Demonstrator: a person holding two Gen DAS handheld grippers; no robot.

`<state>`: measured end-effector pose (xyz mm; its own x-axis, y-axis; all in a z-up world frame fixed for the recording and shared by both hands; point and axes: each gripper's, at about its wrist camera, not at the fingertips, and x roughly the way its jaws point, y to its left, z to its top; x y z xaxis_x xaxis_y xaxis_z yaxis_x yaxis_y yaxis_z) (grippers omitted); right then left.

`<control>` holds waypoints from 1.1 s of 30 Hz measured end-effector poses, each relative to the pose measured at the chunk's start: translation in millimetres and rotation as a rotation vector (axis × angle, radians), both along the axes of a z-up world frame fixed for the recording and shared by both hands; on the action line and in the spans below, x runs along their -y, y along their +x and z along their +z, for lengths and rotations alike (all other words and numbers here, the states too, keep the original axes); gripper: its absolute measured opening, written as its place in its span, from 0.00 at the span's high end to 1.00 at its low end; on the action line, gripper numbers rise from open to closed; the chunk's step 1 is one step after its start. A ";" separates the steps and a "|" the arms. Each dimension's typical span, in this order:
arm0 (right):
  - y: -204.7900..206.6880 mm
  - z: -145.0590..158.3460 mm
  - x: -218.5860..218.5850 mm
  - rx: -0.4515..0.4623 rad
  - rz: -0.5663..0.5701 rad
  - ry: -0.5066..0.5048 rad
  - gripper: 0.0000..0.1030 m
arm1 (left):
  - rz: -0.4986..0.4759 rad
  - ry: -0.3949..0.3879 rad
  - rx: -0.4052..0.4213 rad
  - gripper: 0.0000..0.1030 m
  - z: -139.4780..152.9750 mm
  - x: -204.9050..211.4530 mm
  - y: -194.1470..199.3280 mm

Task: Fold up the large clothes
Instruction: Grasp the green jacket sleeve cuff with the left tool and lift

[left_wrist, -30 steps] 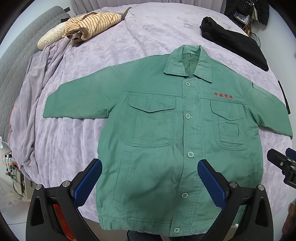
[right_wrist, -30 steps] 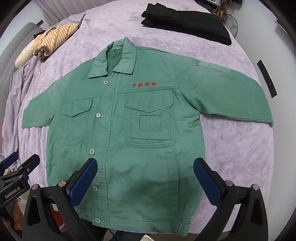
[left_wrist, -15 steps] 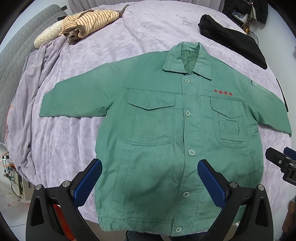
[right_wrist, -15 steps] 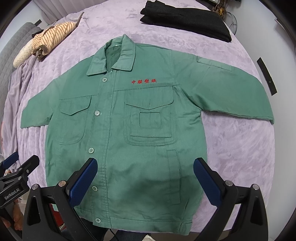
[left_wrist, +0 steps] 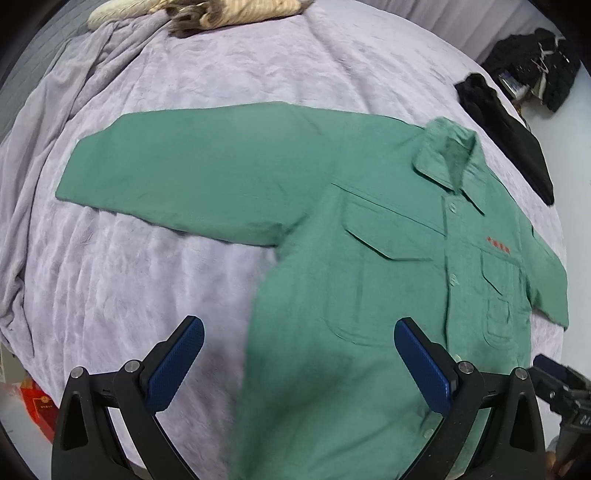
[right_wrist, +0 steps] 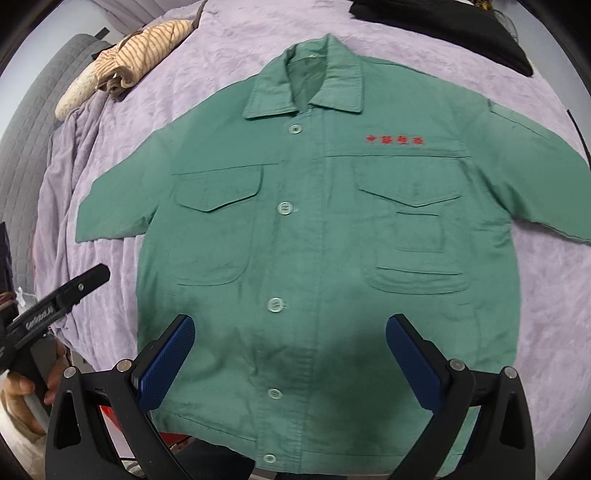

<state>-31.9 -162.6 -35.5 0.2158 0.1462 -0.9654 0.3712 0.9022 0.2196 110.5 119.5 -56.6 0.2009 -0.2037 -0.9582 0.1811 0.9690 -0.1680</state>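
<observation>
Purple blanket (left_wrist: 258, 66) covers the whole bed, and it's plush and already rumpled on the far left, so it could easily drag along with anything pulled across it. On top, the green jacket (right_wrist: 314, 240) lies flat, front up, buttoned, both sleeves spread out to the sides. Nothing is folded yet as far as I can judge.

Biggest risk imo: that long sleeve (left_wrist: 177, 166) on the left side. Pinch it too shallow and the stiff-looking cloth could slip out halfway through the fold; pinch too deep and you'd probably catch the blanket too, and the body would shift crooked.

Striped clothes (right_wrist: 147, 44) and a black garment (right_wrist: 443, 29) sit up near the far edge, well apart from the jacket, so probably not in the way.

Left gripper (left_wrist: 299, 354) hangs spread wide over the jacket's left side seam, gripping nothing. Right gripper (right_wrist: 290, 352) is also spread wide, empty, above the lower button row. The buttons (right_wrist: 275, 305) are the small worry: a pad landing on one could skid off.
</observation>
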 end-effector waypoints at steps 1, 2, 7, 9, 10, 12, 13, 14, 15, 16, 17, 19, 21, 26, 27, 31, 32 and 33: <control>7.8 -4.2 -10.6 -0.002 0.003 0.007 0.00 | 0.030 -0.010 -0.001 0.00 -8.6 -16.5 13.3; 14.7 -8.3 -20.2 -0.002 0.005 0.016 0.00 | 0.066 -0.013 -0.003 0.00 -18.6 -34.7 28.4; 52.0 -31.7 -71.6 -0.018 0.038 0.037 0.00 | 0.242 -0.040 -0.003 0.00 -69.3 -125.6 97.3; 65.3 -42.9 -90.2 -0.037 0.070 0.032 0.00 | 0.310 -0.055 -0.005 0.00 -91.1 -155.8 119.4; 71.2 -48.9 -97.9 -0.046 0.082 0.027 0.00 | 0.338 -0.068 -0.014 0.00 -102.2 -168.2 129.5; 80.3 -58.6 -108.7 -0.065 0.098 0.022 0.00 | 0.375 -0.100 -0.034 0.00 -122.3 -187.4 147.9; 83.7 -62.7 -112.3 -0.074 0.101 0.020 0.00 | 0.389 -0.108 -0.031 0.00 -128.1 -193.8 154.7; 86.6 -66.5 -114.7 -0.084 0.101 0.019 0.00 | 0.406 -0.125 -0.014 0.00 -130.4 -199.4 160.8; 88.1 -69.6 -117.0 -0.093 0.101 0.019 0.00 | 0.419 -0.135 0.010 0.06 -128.6 -202.4 164.5; 89.1 -72.0 -118.9 -0.099 0.100 0.017 0.00 | 0.426 -0.132 0.042 0.14 -124.7 -203.1 166.1; 89.8 -73.4 -120.1 -0.101 0.100 0.017 0.00 | 0.420 -0.124 0.079 0.45 -119.5 -202.9 167.7; 89.6 -74.8 -122.2 -0.100 0.100 0.015 0.00 | 0.394 -0.144 0.100 0.85 -113.9 -202.1 172.9; 87.9 -75.5 -121.9 -0.098 0.101 0.015 0.00 | 0.383 -0.144 0.136 0.92 -101.6 -201.3 174.6; 75.5 -65.9 -110.6 -0.045 0.102 0.012 0.00 | 0.225 -0.187 0.291 0.95 -33.7 -155.7 161.1; 71.9 -63.0 -106.2 -0.028 0.101 0.012 0.00 | 0.179 -0.194 0.323 0.95 -18.1 -138.0 157.2; 61.6 -53.2 -80.8 0.016 0.074 0.017 0.00 | -0.053 -0.250 0.439 0.95 47.5 -43.1 131.5; 58.1 -49.2 -72.4 0.029 0.061 0.016 0.00 | -0.118 -0.271 0.455 0.95 60.5 -9.2 122.7; 53.6 -44.2 -62.3 0.046 0.044 0.015 0.00 | -0.159 -0.294 0.453 0.95 66.8 15.0 115.4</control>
<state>21.7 -100.3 -79.7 0.2529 0.1710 -0.9523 0.3201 0.9140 0.2492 226.0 104.5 10.3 0.5244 -0.5105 -0.6815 0.4382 0.8480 -0.2981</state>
